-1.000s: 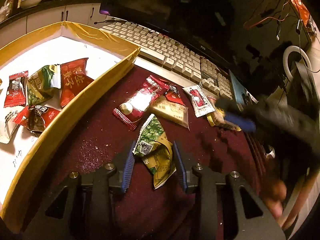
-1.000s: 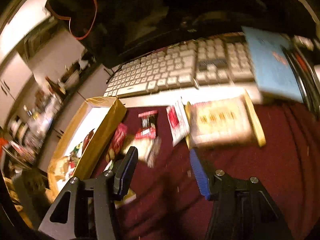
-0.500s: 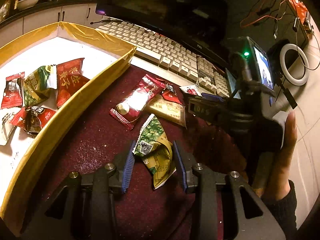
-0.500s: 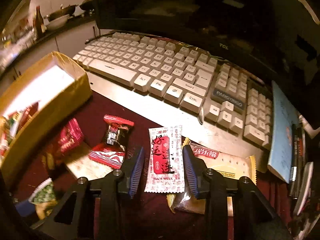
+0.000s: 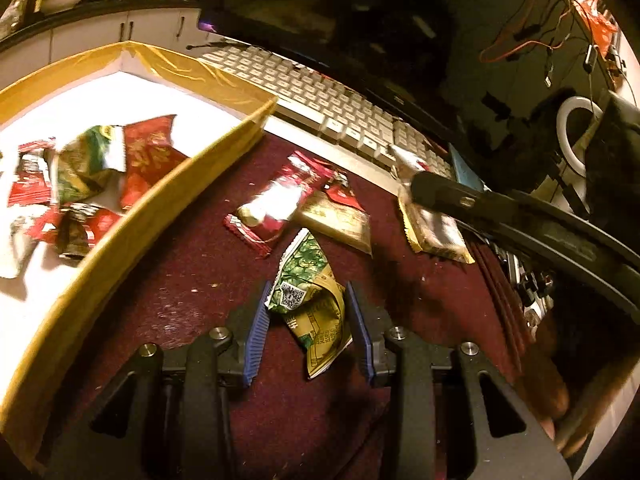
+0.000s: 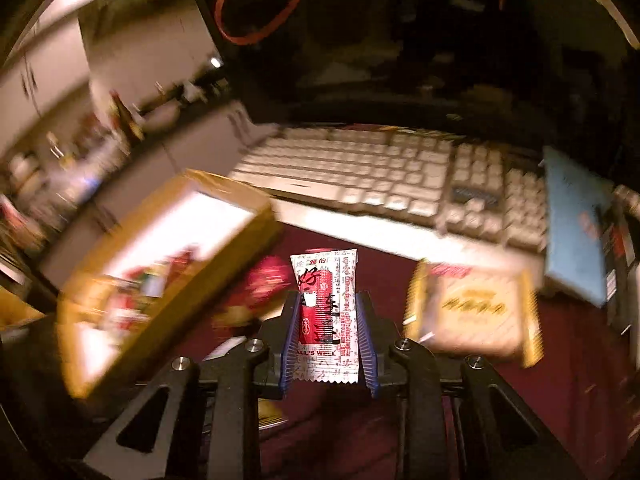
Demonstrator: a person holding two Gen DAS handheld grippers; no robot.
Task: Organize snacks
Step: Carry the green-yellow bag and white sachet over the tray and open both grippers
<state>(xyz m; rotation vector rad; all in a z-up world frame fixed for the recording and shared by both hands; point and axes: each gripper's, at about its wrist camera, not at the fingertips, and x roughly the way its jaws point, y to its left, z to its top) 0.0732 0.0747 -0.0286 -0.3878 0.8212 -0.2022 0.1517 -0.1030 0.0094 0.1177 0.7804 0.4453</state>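
1. Dim, amber-lit desk with a dark red cloth (image 5: pixel 168 280), a white keyboard (image 5: pixel 320 96) along its far edge, and a black monitor (image 5: pixel 360 20) behind that; kitchen counter with pans far back on the left.
2. At the left of the cloth, a yellow-walled box (image 5: pixel 192 184) with a white floor, already holding several red and green snack packets (image 5: pixel 92 168).
3. Left gripper (image 5: pixel 308 328) low over the cloth, blue-padded fingers (image 5: pixel 256 332) spread partway, one on each side of a crumpled green-and-yellow packet (image 5: pixel 312 304). Packet lying on the cloth between the pads, edges near or at both of them; firm contact cannot be told.
4. Beyond that packet, loose on the cloth: a red-and-silver packet (image 5: pixel 272 208), a tan flat packet (image 5: pixel 340 220) just beside it, and a gold-edged cracker packet (image 5: pixel 436 228) farther right.
5. Seen from the left wrist, right gripper (image 5: pixel 444 192) as a dark blurred bar reaching in from the right above the cracker packet, a bit of white wrapper at its tip.
6. In the right wrist view, right gripper (image 6: pixel 329 344) pinching a white-and-red sachet (image 6: pixel 326 312) printed "ALL'S WELL", pads narrow and pressed against both long edges, sachet upright and standing out past the fingertips.
7. Rest of that view smeared by motion: box (image 6: pixel 172 264) at left, keyboard (image 6: pixel 380 176) behind, cracker packet (image 6: pixel 472 312) at right, a blue booklet (image 6: pixel 572 224) beside the keyboard.
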